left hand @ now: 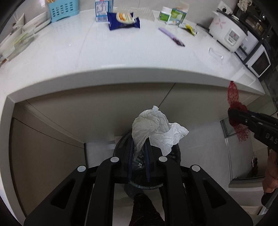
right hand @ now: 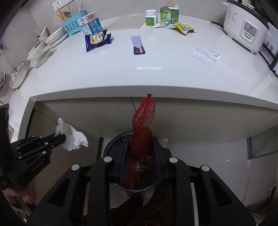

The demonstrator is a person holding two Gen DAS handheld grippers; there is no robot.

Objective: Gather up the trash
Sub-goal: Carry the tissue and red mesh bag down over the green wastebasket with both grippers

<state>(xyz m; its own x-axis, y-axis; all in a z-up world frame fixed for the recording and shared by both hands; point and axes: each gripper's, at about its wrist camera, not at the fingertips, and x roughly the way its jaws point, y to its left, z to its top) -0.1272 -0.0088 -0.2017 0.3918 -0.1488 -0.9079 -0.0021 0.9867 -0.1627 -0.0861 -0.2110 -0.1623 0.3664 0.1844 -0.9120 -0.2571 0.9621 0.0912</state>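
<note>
1. Gripping a crumpled tissue [left hand: 157,128], the left claw [left hand: 139,149] is clenched on its lower twist, below the counter [left hand: 121,55] edge and above the bin [left hand: 175,151]; most of the bin is hidden behind claw and tissue.
2. Seen from the right wrist, the right claw [right hand: 141,149] is clamped on a red net bag [right hand: 143,121], whose closed tip rises to the counter's front edge; the bag's lower strands hang between the fingers and screen the bin's contents.
3. Only the bin's dark rim [right hand: 111,147] and some shiny crumpled stuff inside show; what lies within cannot be made out.
4. On the counter, well apart from both claws, lie a blue snack wrapper [right hand: 97,40], a purple wrapper [right hand: 138,45], a yellow sachet [right hand: 185,28] and a clear plastic sleeve [right hand: 205,55], the sleeve hard to read against the white top.
5. Farther back stand a milk carton [right hand: 91,24], a white pill bottle [right hand: 151,18] with its green box [right hand: 169,14], and a rice cooker [right hand: 246,26] cut off at the frame's edge.
6. At the left, a blue utensil caddy [right hand: 73,25] sits partly behind the carton; dishes beside it blur toward the fisheye rim.
</note>
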